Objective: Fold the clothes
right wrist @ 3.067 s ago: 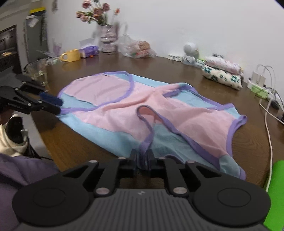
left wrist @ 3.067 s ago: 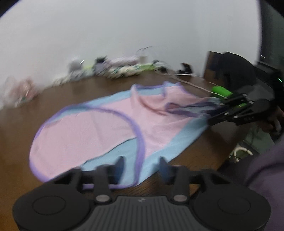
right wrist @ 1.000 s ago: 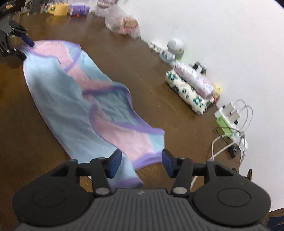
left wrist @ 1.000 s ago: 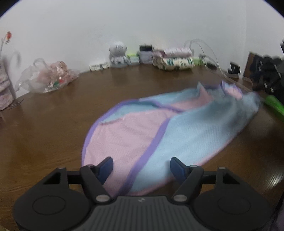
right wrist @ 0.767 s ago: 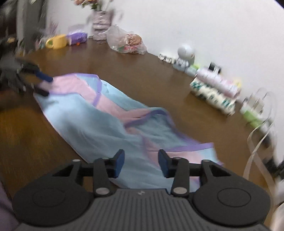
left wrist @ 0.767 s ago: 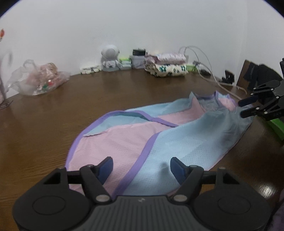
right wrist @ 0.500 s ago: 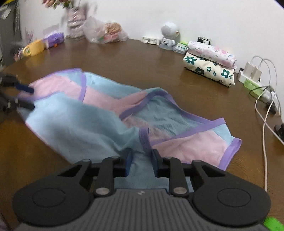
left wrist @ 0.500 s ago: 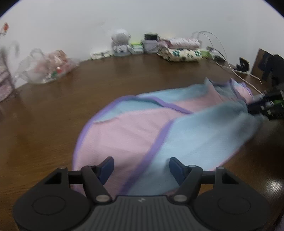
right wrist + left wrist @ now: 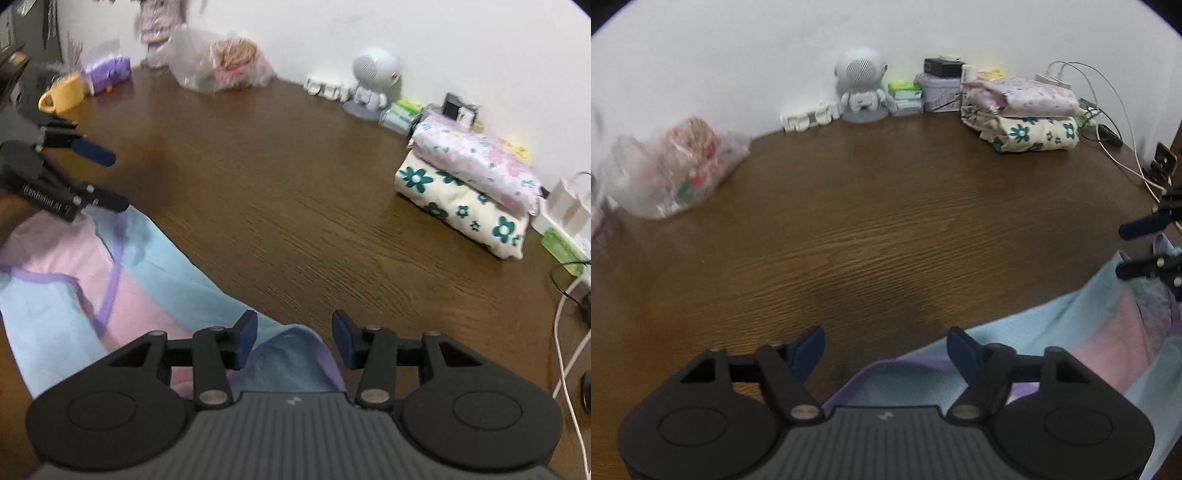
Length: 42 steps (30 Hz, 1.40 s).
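Note:
A pale blue and pink garment (image 9: 1052, 332) with purple trim lies as a long folded strip near the table's front edge. My left gripper (image 9: 886, 349) is open, and the garment's purple-edged end lies just under and behind its fingers. The right wrist view shows the same garment (image 9: 155, 277) running off to the lower left. My right gripper (image 9: 294, 334) is open above the other end, with nothing pinched. Each gripper appears in the other's view: the right gripper (image 9: 1145, 243) at the far right, the left gripper (image 9: 92, 177) at the far left, both with jaws apart.
On the brown wooden table (image 9: 886, 229), a stack of folded clothes (image 9: 469, 188) sits at the back right. A small robot-shaped speaker (image 9: 862, 88), a plastic bag (image 9: 676, 170), a yellow mug (image 9: 62, 98) and white cables (image 9: 569, 332) line the edges.
The right gripper, nearly shut around the purple edge half a second ago, now stands open. Both views have shifted, so the garment sits lower in frame and more bare table shows.

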Available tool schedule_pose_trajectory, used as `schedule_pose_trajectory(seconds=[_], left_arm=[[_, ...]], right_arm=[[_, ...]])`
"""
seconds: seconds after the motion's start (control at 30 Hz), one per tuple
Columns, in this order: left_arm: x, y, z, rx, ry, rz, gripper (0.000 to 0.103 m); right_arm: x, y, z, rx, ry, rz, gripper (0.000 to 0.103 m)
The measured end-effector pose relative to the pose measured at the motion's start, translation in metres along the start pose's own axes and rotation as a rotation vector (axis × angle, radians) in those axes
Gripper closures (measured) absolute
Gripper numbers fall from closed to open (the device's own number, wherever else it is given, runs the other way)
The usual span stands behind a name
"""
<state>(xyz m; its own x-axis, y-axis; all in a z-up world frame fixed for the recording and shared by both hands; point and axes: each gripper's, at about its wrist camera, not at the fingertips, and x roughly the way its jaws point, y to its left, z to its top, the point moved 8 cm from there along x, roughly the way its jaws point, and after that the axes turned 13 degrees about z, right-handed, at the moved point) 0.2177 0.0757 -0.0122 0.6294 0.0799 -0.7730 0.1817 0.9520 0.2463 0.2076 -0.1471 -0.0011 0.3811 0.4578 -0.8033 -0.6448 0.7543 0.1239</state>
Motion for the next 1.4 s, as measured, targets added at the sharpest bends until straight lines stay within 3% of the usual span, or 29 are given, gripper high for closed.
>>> schedule_pose_trajectory(seconds=[0.07,0.1,0.17,0.2,0.23,0.4,0.53,0.6,0.67,0.73,0.8,0.87,0.93,0.97,1.0,1.1,1.17,1.27,1.33,1.37,1.4], left_arm=[[0.008,0.003,-0.003,-0.012,0.017,-0.032,0.072],[0.012,0.005,-0.004,-0.017,0.025,-0.049,0.073],[0.013,0.006,-0.007,-0.020,0.025,-0.066,0.077],[0.012,0.007,-0.009,-0.020,0.021,-0.072,0.092],[0.011,0.008,-0.010,-0.020,0.017,-0.077,0.099],[0.000,0.008,-0.015,-0.025,-0.004,-0.062,0.100],[-0.033,0.009,-0.017,-0.031,-0.076,-0.032,0.101],[-0.064,0.008,-0.029,-0.042,-0.139,-0.016,0.101],[-0.077,0.006,-0.051,-0.037,-0.139,-0.007,0.100],[-0.084,0.003,-0.076,-0.026,-0.115,0.002,0.100],[-0.090,0.000,-0.101,-0.015,-0.091,0.011,0.091],[-0.095,0.001,-0.123,-0.019,-0.072,0.028,0.086],[-0.096,0.013,-0.128,-0.089,-0.071,0.059,0.073],[-0.098,0.020,-0.127,-0.145,-0.077,0.045,0.059],[-0.097,0.025,-0.126,-0.186,-0.072,0.037,0.047],[-0.083,0.033,-0.124,-0.246,-0.012,0.038,0.045],[-0.074,0.038,-0.123,-0.286,0.028,0.038,0.047],[-0.066,0.044,-0.120,-0.342,0.033,0.020,0.052],[-0.063,0.045,-0.115,-0.358,0.005,-0.003,0.058],[-0.061,0.044,-0.113,-0.362,-0.006,-0.013,0.067],[-0.059,0.043,-0.111,-0.359,-0.011,-0.017,0.082]], right_arm=[[0.005,-0.006,-0.006,0.016,0.027,0.013,0.061],[0.005,-0.008,-0.011,0.025,0.040,0.028,0.063],[0.005,-0.008,-0.022,0.036,0.058,0.067,0.082],[0.005,-0.008,-0.027,0.038,0.060,0.078,0.084],[0.004,-0.007,-0.029,0.032,0.054,0.081,0.095],[-0.012,0.003,-0.024,0.001,-0.016,0.096,0.099],[-0.042,0.016,-0.023,-0.068,-0.082,0.106,0.099],[-0.060,0.028,-0.028,-0.124,-0.106,0.131,0.099],[-0.076,0.050,-0.046,-0.218,-0.108,0.203,0.099],[-0.083,0.069,-0.071,-0.300,-0.062,0.272,0.099],[-0.078,0.080,-0.096,-0.344,0.027,0.290,0.099],[-0.077,0.084,-0.104,-0.352,0.051,0.312,0.095],[-0.079,0.085,-0.105,-0.346,0.049,0.334,0.079],[-0.080,0.087,-0.102,-0.342,0.034,0.342,0.068],[-0.083,0.088,-0.095,-0.336,-0.001,0.345,0.067],[-0.080,0.093,-0.082,-0.324,-0.047,0.317,0.067],[-0.072,0.089,-0.077,-0.328,-0.045,0.253,0.067],[-0.066,0.045,-0.061,-0.189,-0.061,0.055,0.067],[-0.060,0.008,-0.056,-0.075,-0.048,-0.055,0.066],[-0.055,-0.005,-0.056,-0.034,-0.034,-0.078,0.066],[-0.049,-0.010,-0.059,-0.012,-0.017,-0.069,0.066]])
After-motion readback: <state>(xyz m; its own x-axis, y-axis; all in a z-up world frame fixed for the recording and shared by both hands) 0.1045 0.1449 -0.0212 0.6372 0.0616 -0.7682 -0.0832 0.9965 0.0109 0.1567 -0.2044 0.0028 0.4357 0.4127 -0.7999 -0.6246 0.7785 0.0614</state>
